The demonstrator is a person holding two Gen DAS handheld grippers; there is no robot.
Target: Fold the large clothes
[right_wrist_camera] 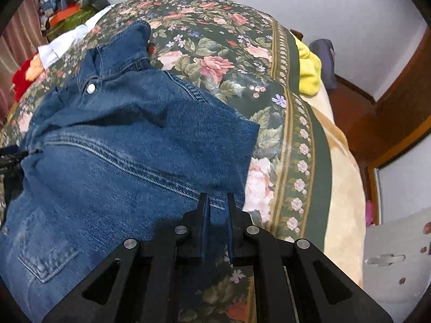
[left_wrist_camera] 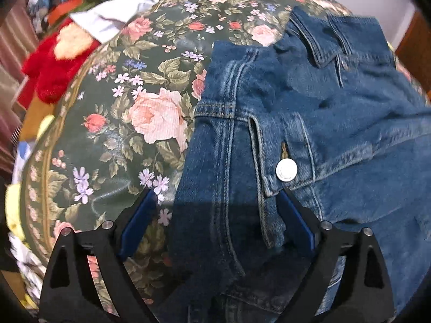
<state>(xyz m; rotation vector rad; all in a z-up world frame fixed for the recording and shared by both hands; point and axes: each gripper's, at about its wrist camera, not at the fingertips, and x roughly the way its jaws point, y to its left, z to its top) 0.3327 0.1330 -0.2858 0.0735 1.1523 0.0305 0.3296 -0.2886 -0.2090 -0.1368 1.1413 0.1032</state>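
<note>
Pale walls and dark wooden trim are seen behind a bed [right_wrist_camera: 342, 177] that fills most of both views. Over the bed a dark green floral bedspread [left_wrist_camera: 113, 123] is spread, patterned with pink roses and edged with a band of small flowers; a cream blanket [right_wrist_camera: 344, 215] is exposed along its right side.

On the bedspread a blue denim jacket [right_wrist_camera: 129, 161] is laid, partly folded, its collar [right_wrist_camera: 118, 51] turned toward the far end of the bed. A patch pocket [right_wrist_camera: 45, 253] is visible at the near left of the right wrist view. A cuffed sleeve is seen in the left wrist view, fastened by a silver snap button [left_wrist_camera: 287, 171]; lettering on the button is too small to be read. No brand label or other writing can be made out.

Smaller items are noted around the bed's edges: a white garment [left_wrist_camera: 113, 13], a red plush item [left_wrist_camera: 54, 62], a yellow cloth [right_wrist_camera: 309, 72].

The left hand-held gripper [left_wrist_camera: 218, 210] is held spread wide over the jacket's left edge, one blue pad over bedspread, the other over the cuff; nothing is pinched. The right hand-held gripper [right_wrist_camera: 218, 204] is pressed together on a fold of denim at the jacket's right edge.
</note>
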